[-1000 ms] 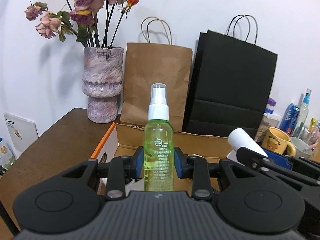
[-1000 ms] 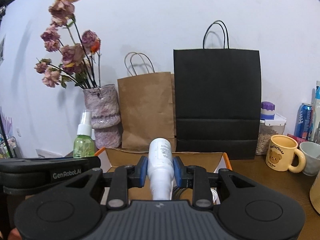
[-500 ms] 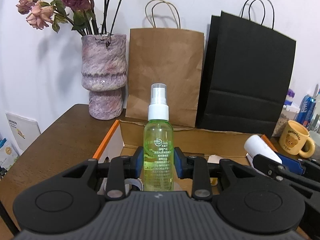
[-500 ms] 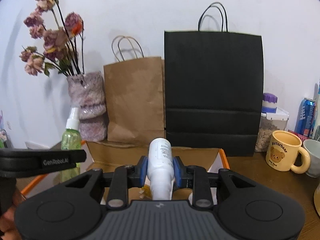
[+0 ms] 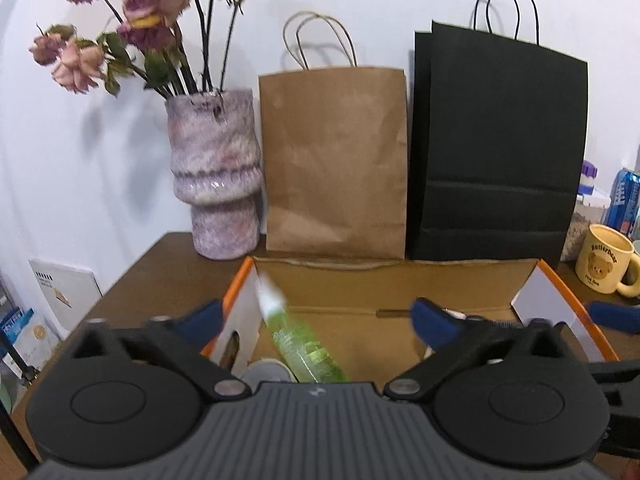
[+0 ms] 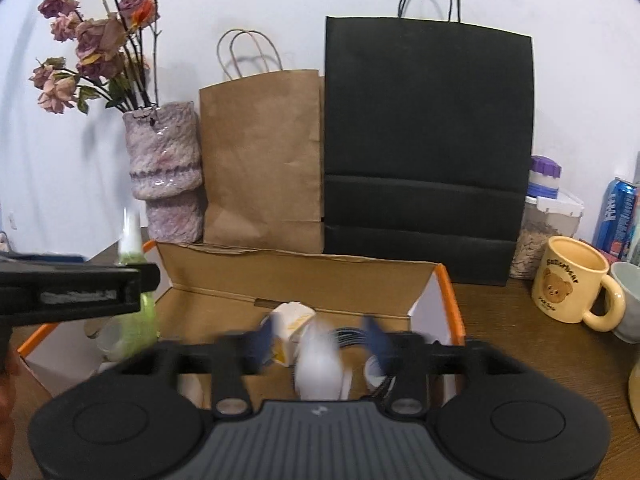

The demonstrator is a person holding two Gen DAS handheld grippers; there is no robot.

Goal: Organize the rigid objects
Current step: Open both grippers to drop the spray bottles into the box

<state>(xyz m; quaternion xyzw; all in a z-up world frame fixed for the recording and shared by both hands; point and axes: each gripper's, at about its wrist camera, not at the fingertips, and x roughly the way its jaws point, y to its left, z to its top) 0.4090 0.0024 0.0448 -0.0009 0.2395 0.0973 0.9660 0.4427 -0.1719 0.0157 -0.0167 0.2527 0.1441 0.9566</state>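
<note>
Here the left gripper (image 5: 316, 316) has its blue-padded fingers (image 5: 202, 316) spread wide apart above the cardboard box (image 5: 392, 280), and the green spray bottle (image 5: 300, 344) sits loose between them, tilted with its white nozzle leaning toward the box's left wall, touching neither pad; it is blurred, and whether it rests on the box floor cannot be told. Just left of the bottle inside the box there is a pale round rim, too blurred to name. The right gripper (image 6: 320, 336) also hangs over the box with its fingers parted, and the white bottle (image 6: 320, 364) lies blurred in the gap, seemingly free of both pads, near a small white and yellow carton (image 6: 290, 318) on the box floor. In the right wrist view the left gripper shows as a black bar at the box's left side, with the green bottle partly hidden behind it. The box stands open on a brown wooden table (image 6: 520, 344), its edges trimmed in orange. Directly behind the box, a brown paper bag (image 5: 334, 160) and a black paper bag (image 5: 496, 148) stand upright against the white wall. Behind the box's left corner stands a mottled pink vase (image 5: 218, 176) of dried roses. To the right of the box stands a yellow bear mug (image 6: 572, 284), with a blue can (image 6: 616, 216) beyond it
</note>
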